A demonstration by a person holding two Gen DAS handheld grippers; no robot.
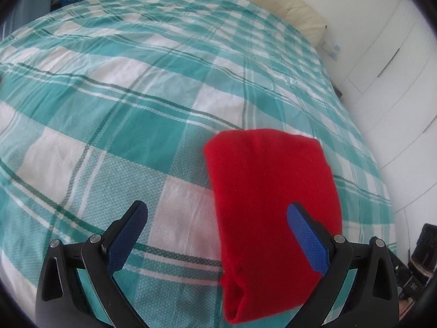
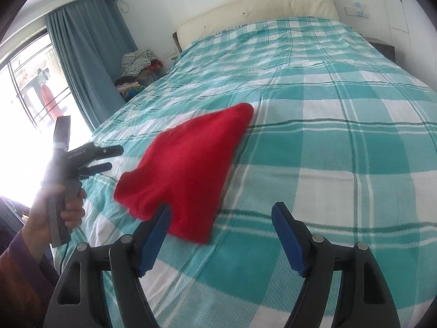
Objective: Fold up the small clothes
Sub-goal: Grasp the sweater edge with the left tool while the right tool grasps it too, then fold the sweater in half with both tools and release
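A small red garment (image 1: 270, 205) lies folded into a compact shape on the teal and white checked bedspread (image 1: 136, 109). It also shows in the right wrist view (image 2: 188, 169). My left gripper (image 1: 217, 216) is open and empty, held above the bed with its right finger over the garment's right side. It shows from the side in the right wrist view (image 2: 109, 158), left of the garment. My right gripper (image 2: 221, 214) is open and empty, just in front of the garment's near edge.
The bed's cream headboard (image 2: 259, 8) is at the far end. A pile of clothes (image 2: 136, 65) sits beside the bed by a blue curtain (image 2: 90, 63). White wardrobe doors (image 1: 396, 68) stand along the bed's right side.
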